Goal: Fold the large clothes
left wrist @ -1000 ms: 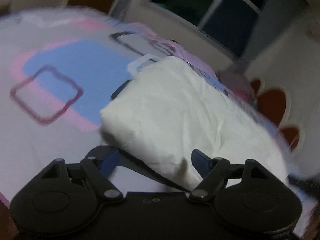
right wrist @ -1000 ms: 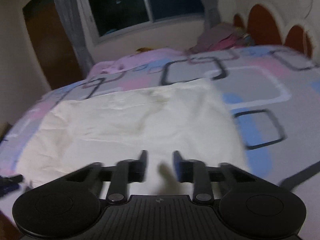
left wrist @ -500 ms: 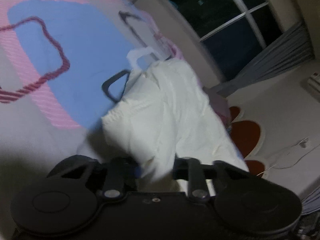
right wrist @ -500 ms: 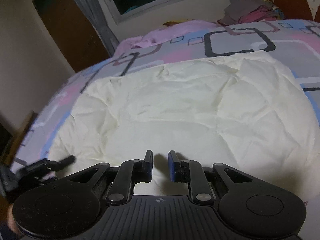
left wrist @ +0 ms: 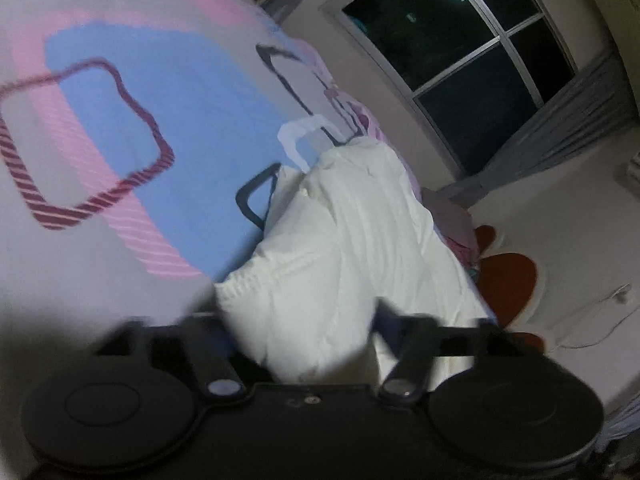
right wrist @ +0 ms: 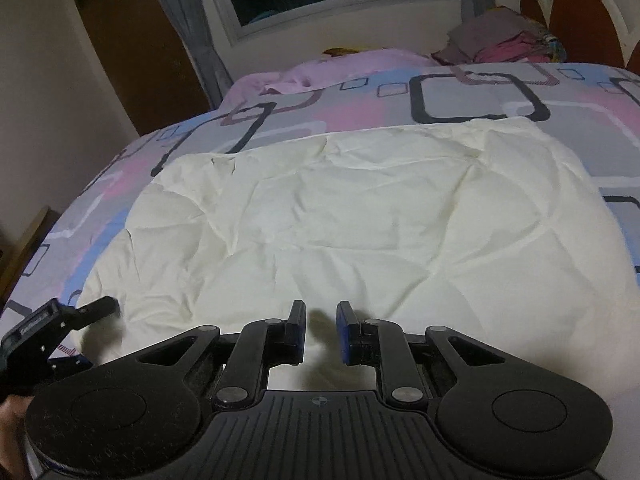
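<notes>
I had the left gripper (left wrist: 304, 328) tilted downward and rolled to one side, its jaws just reopening partway, with pale fabric bunched between them; the blur kept me from telling whether the pads pressed on it. In the right wrist view it showed at the near left, a bit of hand (right wrist: 10, 412) behind it. The right gripper (right wrist: 320, 330) pointed steeply down, its jaws drawn close with a narrow gap, pale fabric in it.
</notes>
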